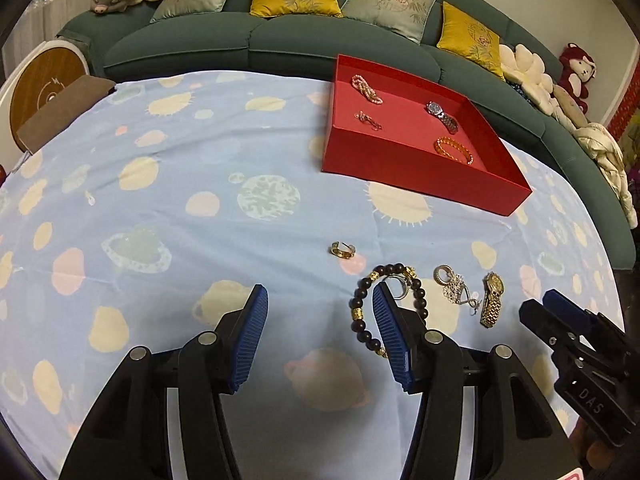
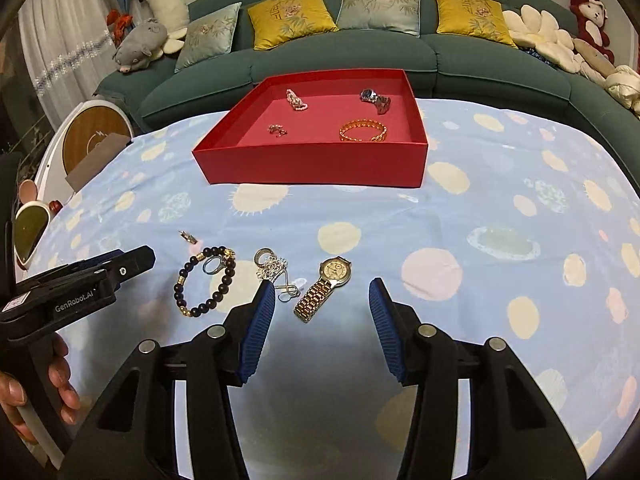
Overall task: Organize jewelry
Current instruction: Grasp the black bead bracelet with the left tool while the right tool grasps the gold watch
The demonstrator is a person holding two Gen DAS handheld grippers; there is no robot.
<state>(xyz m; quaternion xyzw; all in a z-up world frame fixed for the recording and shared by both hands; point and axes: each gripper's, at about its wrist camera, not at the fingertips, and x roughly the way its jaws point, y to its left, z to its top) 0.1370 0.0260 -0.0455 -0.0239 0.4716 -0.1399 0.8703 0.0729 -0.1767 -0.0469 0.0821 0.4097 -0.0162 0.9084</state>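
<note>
A red tray (image 1: pixel 416 172) (image 2: pixel 312 162) at the table's far side holds a pink bead bracelet (image 2: pixel 296 100), a silver watch (image 2: pixel 376 100), an orange bracelet (image 2: pixel 363 131) and a small ornament (image 2: pixel 277 130). On the cloth lie a dark bead bracelet (image 1: pixel 362 312) (image 2: pixel 200 286) around a silver ring (image 2: pixel 213 265), a gold ring (image 1: pixel 343 250) (image 2: pixel 188 237), silver brooches (image 1: pixel 454 286) (image 2: pixel 274 266) and a gold watch (image 1: pixel 491 299) (image 2: pixel 325 286). My left gripper (image 1: pixel 318 296) is open, its right finger over the bead bracelet. My right gripper (image 2: pixel 322 292) is open just before the gold watch.
A green sofa (image 2: pixel 400 56) with cushions and plush toys runs behind the table. A round white and wood device (image 2: pixel 94 136) stands at the left. The blue patterned cloth (image 2: pixel 500 220) covers the table. A mirror (image 2: pixel 28 232) lies at the left edge.
</note>
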